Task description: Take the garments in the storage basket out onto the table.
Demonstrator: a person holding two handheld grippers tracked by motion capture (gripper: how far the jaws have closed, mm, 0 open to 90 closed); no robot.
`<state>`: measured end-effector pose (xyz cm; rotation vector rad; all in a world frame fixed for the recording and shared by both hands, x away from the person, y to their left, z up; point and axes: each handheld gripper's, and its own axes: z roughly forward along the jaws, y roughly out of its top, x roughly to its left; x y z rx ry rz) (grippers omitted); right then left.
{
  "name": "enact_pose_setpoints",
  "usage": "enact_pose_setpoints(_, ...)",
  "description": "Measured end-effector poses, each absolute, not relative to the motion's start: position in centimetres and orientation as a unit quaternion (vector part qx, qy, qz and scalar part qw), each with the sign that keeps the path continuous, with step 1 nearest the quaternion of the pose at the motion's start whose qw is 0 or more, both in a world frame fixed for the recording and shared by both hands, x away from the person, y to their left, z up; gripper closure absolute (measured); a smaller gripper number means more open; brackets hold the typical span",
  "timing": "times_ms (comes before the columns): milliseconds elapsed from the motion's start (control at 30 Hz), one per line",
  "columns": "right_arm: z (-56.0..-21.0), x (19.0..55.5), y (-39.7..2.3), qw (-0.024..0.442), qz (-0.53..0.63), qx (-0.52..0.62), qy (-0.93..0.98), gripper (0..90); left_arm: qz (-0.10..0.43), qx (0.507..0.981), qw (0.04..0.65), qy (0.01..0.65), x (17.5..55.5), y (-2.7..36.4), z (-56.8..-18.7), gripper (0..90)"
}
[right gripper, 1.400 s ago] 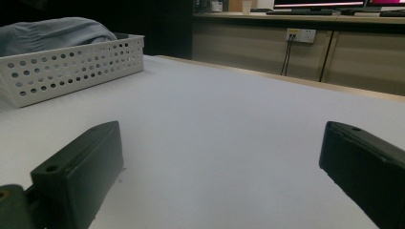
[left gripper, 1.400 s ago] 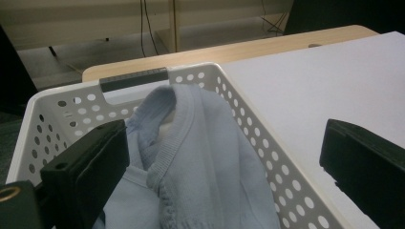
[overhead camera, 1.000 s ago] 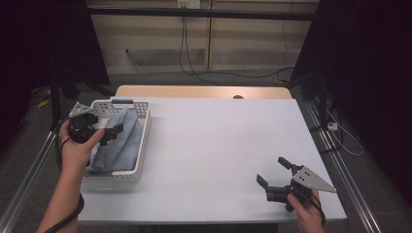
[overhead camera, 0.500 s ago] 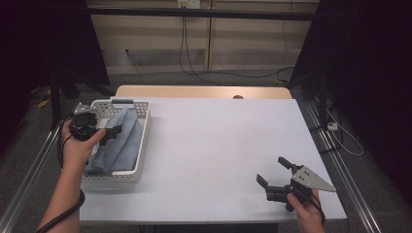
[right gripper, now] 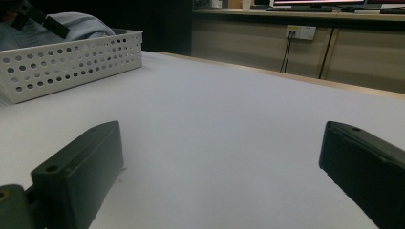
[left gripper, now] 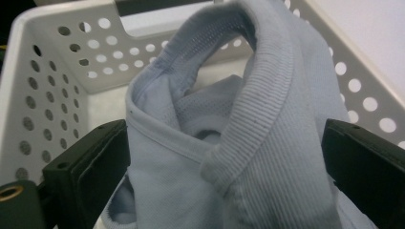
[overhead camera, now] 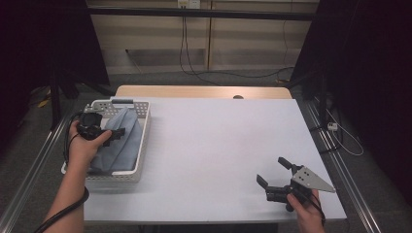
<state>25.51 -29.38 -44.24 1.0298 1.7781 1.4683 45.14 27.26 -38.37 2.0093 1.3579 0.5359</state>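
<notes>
A light blue garment (overhead camera: 122, 141) lies bunched in a white perforated basket (overhead camera: 142, 145) at the table's left. My left gripper (overhead camera: 115, 132) is held over the basket and points into the cloth. In the left gripper view its jaws stand wide apart, and the garment's ribbed collar (left gripper: 267, 119) rises between them without being pinched. The basket wall (left gripper: 52, 62) is behind it. My right gripper (overhead camera: 273, 171) rests low near the table's front right edge, open, with bare white tabletop (right gripper: 219, 119) between its jaws.
The right gripper view shows the basket (right gripper: 71, 59) far off at the left with the garment (right gripper: 76, 21) heaped above its rim. A wooden strip (overhead camera: 204, 91) runs along the table's far edge. Cables (overhead camera: 340, 136) hang at the right side.
My left hand has turned and shifted the left gripper slightly against the garment in the basket. The right gripper has not moved.
</notes>
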Motion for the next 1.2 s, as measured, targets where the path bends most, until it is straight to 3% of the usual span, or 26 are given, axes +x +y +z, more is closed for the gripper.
enact_pose_setpoints(1200,-44.4,25.7,-29.4,0.297,0.554,0.392,0.672,1.0,0.146,0.765,0.284,0.560,47.7,26.8,-43.0,0.3)
